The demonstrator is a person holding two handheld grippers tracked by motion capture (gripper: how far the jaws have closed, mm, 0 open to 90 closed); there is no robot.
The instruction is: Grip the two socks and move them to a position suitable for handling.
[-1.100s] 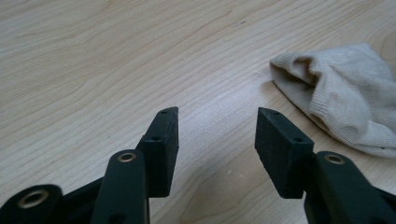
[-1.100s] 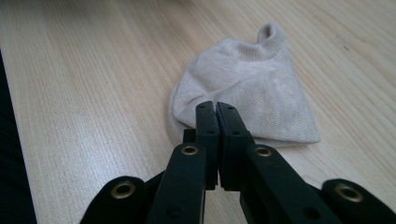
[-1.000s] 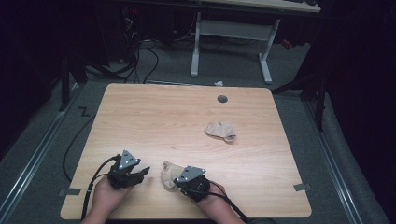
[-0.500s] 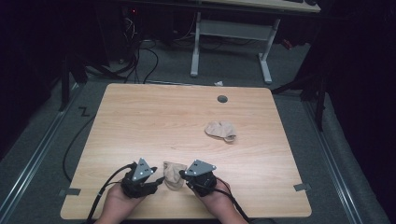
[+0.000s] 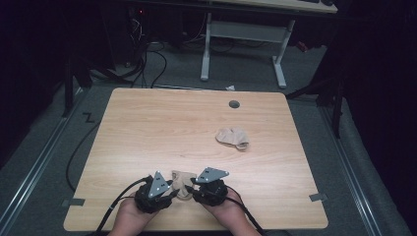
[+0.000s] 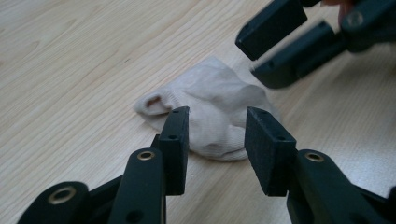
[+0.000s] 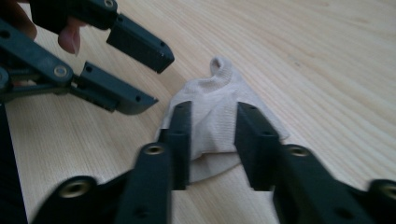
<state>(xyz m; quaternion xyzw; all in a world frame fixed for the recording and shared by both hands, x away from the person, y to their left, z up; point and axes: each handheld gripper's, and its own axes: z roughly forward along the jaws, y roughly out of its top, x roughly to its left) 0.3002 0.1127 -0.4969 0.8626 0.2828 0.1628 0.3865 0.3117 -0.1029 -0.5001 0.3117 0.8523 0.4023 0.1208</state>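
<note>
Two beige socks lie unlabelled on the table (image 5: 147, 128): the near sock (image 5: 183, 181) sits between the left gripper (image 5: 173, 192), closing but parted, and the right gripper (image 5: 193, 189), newly opened; the far sock (image 5: 233, 138) lies well beyond.

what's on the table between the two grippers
A crumpled beige sock lies between the left gripper and the right gripper, seen in the high view; neither grips it.

Two hand-held grippers flank a crumpled beige sock (image 5: 182, 181) near the front edge of a light wooden table (image 5: 147, 128), the left gripper (image 5: 169, 191) and right gripper (image 5: 193, 186) close beside it; a second beige sock (image 5: 233, 137) lies well apart, farther back.
</note>
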